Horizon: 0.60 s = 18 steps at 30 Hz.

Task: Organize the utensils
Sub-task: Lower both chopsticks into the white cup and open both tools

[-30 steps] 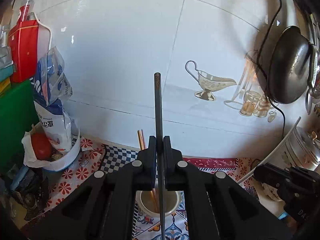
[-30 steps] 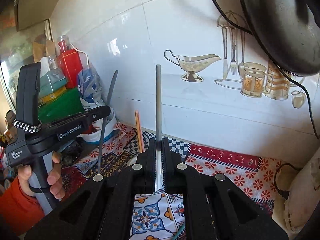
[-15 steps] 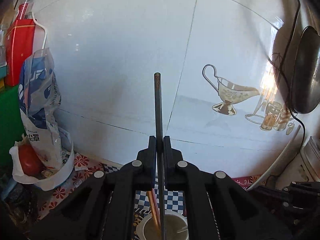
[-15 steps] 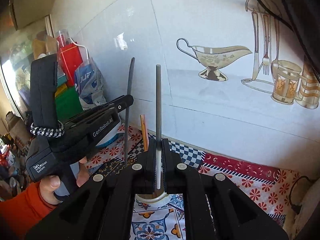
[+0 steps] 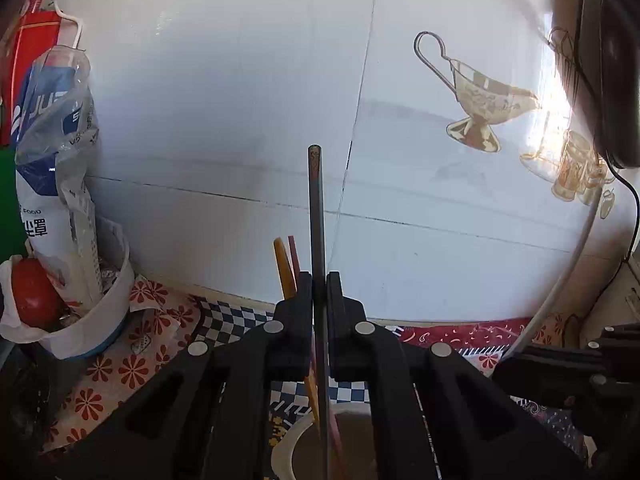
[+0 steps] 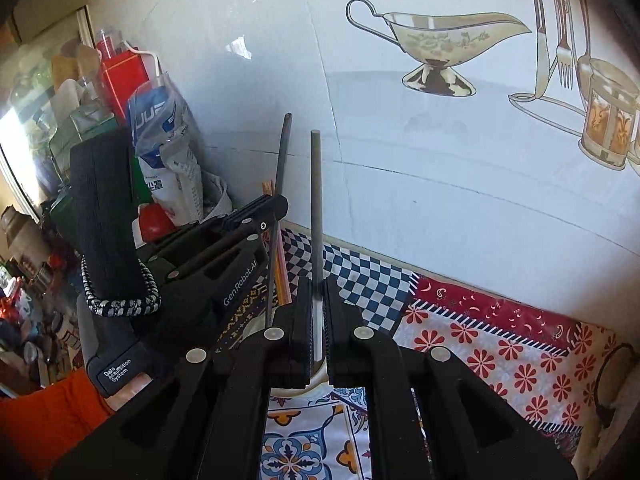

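From the left wrist, the left gripper [image 5: 319,300] has its jaws clenched on a dark chopstick [image 5: 316,216] held upright, its lower end reaching into a white cup [image 5: 286,446] on the counter, where an orange chopstick [image 5: 283,264] and a pink one [image 5: 294,254] already stand. From the right wrist, the right gripper [image 6: 318,304] grips a grey chopstick [image 6: 316,200] upright above the cup [image 6: 316,380], just beside the left gripper [image 6: 276,210] and its dark chopstick [image 6: 283,156].

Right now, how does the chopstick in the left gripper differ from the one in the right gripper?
The left chopstick is dark with a brownish patterned tip; the right chopstick is plain grey. The left one already reaches down into the white cup; the right one's lower end is hidden. Both stand upright, clamped between shut jaws.
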Each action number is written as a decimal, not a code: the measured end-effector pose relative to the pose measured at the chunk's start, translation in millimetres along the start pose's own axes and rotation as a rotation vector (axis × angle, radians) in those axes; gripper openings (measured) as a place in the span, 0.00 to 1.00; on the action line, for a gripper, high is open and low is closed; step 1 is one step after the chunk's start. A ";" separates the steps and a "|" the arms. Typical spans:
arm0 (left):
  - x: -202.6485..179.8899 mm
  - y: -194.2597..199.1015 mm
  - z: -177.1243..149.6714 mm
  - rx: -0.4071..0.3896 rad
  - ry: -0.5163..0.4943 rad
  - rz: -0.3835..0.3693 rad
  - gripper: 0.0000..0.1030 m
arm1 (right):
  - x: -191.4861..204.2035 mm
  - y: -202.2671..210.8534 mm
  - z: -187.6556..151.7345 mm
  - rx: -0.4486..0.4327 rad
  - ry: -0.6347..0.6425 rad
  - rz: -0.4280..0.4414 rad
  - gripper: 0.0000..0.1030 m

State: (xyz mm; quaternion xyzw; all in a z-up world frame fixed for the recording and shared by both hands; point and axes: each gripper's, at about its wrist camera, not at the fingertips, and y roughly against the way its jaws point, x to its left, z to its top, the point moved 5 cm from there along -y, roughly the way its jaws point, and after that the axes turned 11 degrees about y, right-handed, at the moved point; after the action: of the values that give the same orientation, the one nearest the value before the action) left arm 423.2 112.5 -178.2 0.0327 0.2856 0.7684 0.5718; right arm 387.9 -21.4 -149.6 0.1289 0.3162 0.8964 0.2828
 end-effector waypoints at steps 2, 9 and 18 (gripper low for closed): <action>1.9 0.6 -7.3 0.015 -0.003 0.000 0.04 | -0.1 -3.8 -0.2 0.011 -0.001 0.008 0.05; 6.3 -2.6 -31.9 0.129 -0.018 -0.018 0.05 | -1.7 -21.1 -4.8 0.060 0.001 0.016 0.05; 2.7 11.4 -31.6 0.217 -0.018 -0.048 0.05 | -1.6 -32.1 -10.2 0.111 -0.017 0.029 0.05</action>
State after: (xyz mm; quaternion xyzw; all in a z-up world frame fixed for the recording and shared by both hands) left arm 400.6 100.2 -199.8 0.0946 0.3626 0.7187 0.5857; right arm 398.6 -6.9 -178.0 0.1568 0.3612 0.8802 0.2648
